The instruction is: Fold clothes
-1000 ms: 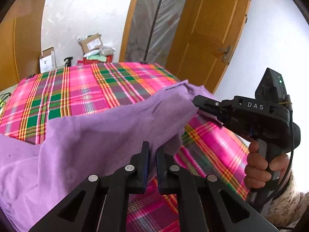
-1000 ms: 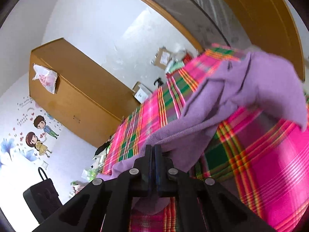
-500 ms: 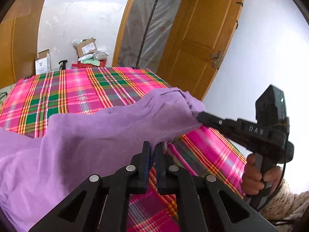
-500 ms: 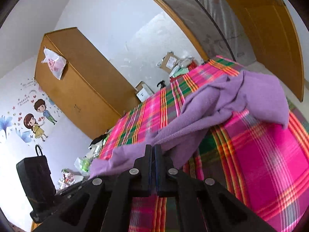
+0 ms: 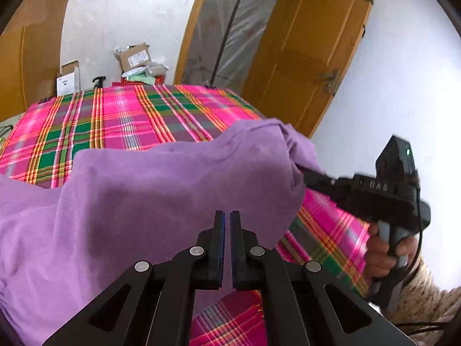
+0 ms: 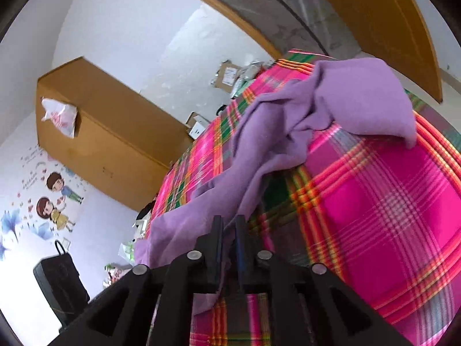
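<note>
Left wrist view: the left tongs point(image 5: 226, 216), nearly closed, pinch the purple cloth point(image 5: 144, 196) draped leftward over the plaid tabletop point(image 5: 121, 115). Right wrist view: the right tongs point(image 6: 229, 222) clamp its other edge.

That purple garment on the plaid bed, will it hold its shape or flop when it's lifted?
Likely floppy: the purple garment sags and bunches between the left tool and the right tool. Probably light, since thin pinches carry it. Its soft, matte surface looks unlikely to slip out, though loose parts should drag across the plaid bedcover.
</note>
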A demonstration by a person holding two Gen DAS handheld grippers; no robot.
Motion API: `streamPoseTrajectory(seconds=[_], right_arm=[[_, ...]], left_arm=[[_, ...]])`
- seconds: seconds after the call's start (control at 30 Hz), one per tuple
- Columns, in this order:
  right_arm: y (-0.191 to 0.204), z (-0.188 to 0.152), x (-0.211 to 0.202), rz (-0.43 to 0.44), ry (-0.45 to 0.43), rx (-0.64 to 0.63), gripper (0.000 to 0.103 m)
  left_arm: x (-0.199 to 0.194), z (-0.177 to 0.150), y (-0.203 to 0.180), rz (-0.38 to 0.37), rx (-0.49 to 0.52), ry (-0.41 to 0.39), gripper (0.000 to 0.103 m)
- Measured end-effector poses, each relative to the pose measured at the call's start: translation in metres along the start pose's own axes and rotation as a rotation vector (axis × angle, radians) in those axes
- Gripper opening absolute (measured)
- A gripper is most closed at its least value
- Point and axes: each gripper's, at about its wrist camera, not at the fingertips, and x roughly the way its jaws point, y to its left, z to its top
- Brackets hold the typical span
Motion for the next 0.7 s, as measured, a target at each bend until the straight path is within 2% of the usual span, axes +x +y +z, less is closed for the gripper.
streamPoseTrajectory(seconds=[0.07,0.2,0.3,0.37,0.43,0.7], right_arm=[[-0.012,0.007,0.001,-0.005,-0.007,0.037,0.021],[-0.038,0.024,0.012,-0.051,0.001,0.102,0.022],[-0.053,0.037,0.022,-0.068,0.006,0.132,0.025],[-0.055,0.047,0.029,-0.093,0.011,0.111,0.031],[-0.054,0.054,0.036,-0.104,0.022,0.095,0.032],[-0.052,0.074,0.059,-0.152,0.050,0.018,0.039]], left_arm=[[0.006,-0.002,-0.004,-0.006,0.019,0.024,0.004],[0.018,-0.007,-0.012,-0.029,0.042,0.075,0.004],[0.026,-0.011,-0.019,-0.042,0.070,0.107,0.014],[0.029,-0.013,-0.027,-0.043,0.106,0.118,0.018],[0.034,-0.015,-0.032,-0.033,0.128,0.129,0.023],[0.055,-0.020,-0.046,0.032,0.194,0.175,0.023]])
